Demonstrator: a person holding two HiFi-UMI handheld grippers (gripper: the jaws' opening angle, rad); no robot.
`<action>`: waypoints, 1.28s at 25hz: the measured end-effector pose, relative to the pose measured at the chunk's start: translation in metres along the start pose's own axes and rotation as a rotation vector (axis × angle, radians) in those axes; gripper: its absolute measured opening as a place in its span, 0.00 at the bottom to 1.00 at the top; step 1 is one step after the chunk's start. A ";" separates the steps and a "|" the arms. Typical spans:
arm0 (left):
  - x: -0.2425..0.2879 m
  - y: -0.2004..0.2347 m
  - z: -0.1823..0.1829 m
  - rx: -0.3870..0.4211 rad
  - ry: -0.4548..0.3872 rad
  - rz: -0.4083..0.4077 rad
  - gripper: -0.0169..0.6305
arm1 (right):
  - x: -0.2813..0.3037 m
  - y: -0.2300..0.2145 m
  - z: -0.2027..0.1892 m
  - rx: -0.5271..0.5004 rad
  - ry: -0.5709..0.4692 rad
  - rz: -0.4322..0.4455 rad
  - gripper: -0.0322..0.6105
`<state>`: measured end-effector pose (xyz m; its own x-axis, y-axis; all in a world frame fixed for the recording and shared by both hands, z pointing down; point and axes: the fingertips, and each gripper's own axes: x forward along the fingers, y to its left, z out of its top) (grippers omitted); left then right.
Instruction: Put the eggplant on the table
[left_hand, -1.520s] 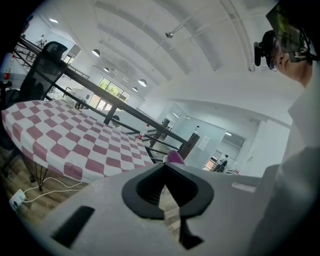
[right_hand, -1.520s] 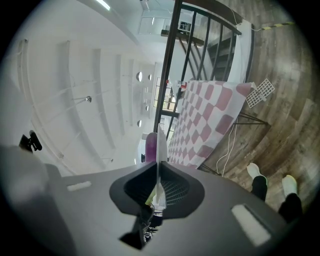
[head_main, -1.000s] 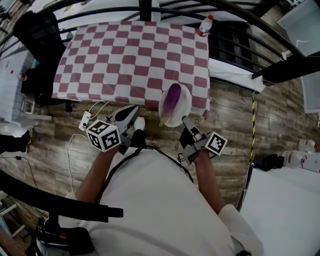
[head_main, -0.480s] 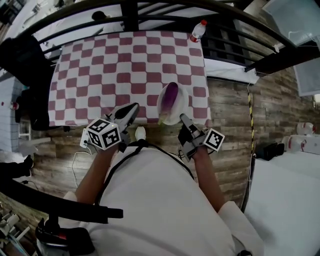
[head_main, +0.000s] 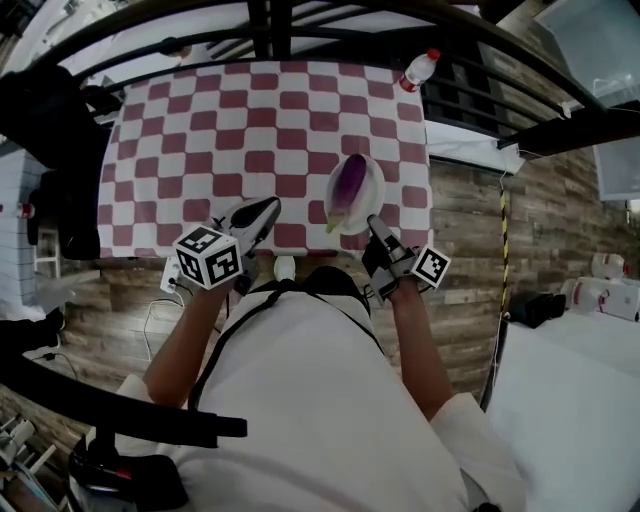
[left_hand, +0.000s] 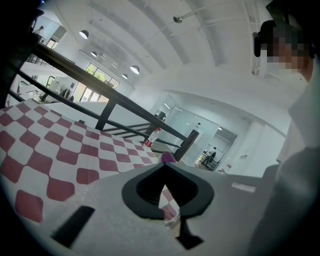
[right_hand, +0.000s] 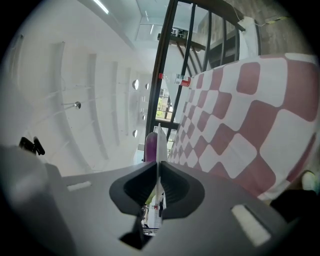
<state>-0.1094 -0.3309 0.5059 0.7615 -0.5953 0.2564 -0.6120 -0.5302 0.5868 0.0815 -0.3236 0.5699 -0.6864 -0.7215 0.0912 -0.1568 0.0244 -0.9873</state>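
Note:
A purple eggplant (head_main: 351, 183) with a green stem lies in a white plate (head_main: 368, 205) over the front right part of the checkered table (head_main: 200, 130). My right gripper (head_main: 374, 226) is shut on the plate's near rim. In the right gripper view the plate (right_hand: 159, 142) shows edge-on between the closed jaws of the right gripper (right_hand: 157, 165), with the eggplant (right_hand: 151, 145) just left of it. My left gripper (head_main: 268, 209) is shut and holds nothing, over the table's front edge left of the plate. In the left gripper view the eggplant's tip (left_hand: 167, 157) peeks over the left gripper (left_hand: 164, 163).
A plastic bottle with a red cap (head_main: 418, 69) stands by the table's far right corner. A black railing (head_main: 262, 25) runs behind the table. Dark clothing (head_main: 45, 120) hangs at the table's left. A white power strip with cables (head_main: 172, 277) lies on the wooden floor.
The plate with the eggplant, held by my right gripper, has moved from the table's front edge to further in over the cloth. My left gripper has moved forward too.

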 end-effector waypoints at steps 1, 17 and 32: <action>0.001 0.004 0.000 -0.006 -0.004 0.009 0.04 | 0.007 -0.002 0.004 -0.007 0.010 0.005 0.10; 0.033 0.015 0.017 -0.023 -0.107 0.205 0.04 | 0.080 -0.091 0.071 -0.064 0.222 -0.013 0.10; 0.041 0.021 0.003 -0.079 -0.123 0.318 0.04 | 0.125 -0.151 0.088 -0.083 0.321 -0.121 0.10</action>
<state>-0.0916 -0.3688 0.5267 0.5011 -0.7939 0.3444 -0.7924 -0.2611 0.5513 0.0820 -0.4786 0.7194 -0.8454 -0.4686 0.2561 -0.2988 0.0176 -0.9542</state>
